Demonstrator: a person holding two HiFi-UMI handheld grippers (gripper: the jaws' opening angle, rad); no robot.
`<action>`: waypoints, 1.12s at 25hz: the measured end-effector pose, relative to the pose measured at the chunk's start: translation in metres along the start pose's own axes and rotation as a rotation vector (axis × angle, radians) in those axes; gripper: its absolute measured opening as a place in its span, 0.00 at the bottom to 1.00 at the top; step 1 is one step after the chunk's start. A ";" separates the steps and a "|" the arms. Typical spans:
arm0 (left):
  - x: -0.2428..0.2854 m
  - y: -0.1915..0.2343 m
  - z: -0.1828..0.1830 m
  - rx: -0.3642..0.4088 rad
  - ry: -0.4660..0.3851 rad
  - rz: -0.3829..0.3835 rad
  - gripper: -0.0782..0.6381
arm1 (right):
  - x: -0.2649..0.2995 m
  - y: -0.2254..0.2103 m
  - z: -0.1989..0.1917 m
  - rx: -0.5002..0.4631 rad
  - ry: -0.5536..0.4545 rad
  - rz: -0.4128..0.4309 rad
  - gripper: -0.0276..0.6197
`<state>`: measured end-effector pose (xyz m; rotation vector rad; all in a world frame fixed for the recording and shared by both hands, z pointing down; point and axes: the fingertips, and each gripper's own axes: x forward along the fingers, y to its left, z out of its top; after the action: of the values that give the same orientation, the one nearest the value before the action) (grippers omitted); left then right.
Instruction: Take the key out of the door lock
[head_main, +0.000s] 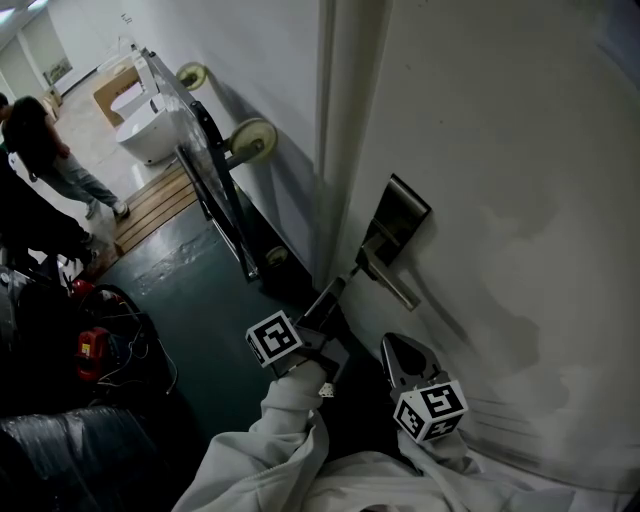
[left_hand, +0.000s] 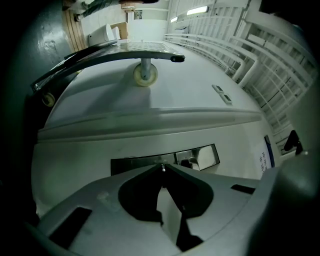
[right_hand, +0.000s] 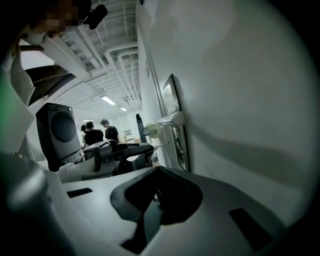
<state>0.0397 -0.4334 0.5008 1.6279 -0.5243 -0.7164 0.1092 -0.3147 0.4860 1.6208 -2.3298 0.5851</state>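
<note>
We are pinching the key in the left gripper, jaws clamped tight for a straight pull. Its blade seems just clear of the lock plate. The right gripper is idling closed and empty under the handle.

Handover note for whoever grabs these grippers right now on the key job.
Left gripper: shut on the key, tips close to the lock plate, below the handle.
Right gripper: shut, empty, low beside the door, apart from the lock.
Done: key gripped; I cannot tell whether it has cleared the lock.
Left: probably draw it straight out, away from the door.
</note>
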 end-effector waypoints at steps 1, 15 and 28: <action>-0.003 0.000 0.001 0.011 -0.002 0.004 0.15 | 0.000 0.002 -0.001 -0.002 -0.001 0.003 0.12; -0.049 -0.010 0.030 0.278 -0.039 0.088 0.15 | 0.004 0.029 0.003 -0.027 -0.015 0.049 0.12; -0.079 -0.027 0.036 0.660 -0.010 0.210 0.15 | 0.007 0.040 0.015 -0.057 -0.048 0.091 0.12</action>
<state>-0.0430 -0.3991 0.4838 2.1308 -0.9966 -0.4089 0.0700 -0.3155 0.4678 1.5266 -2.4431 0.4978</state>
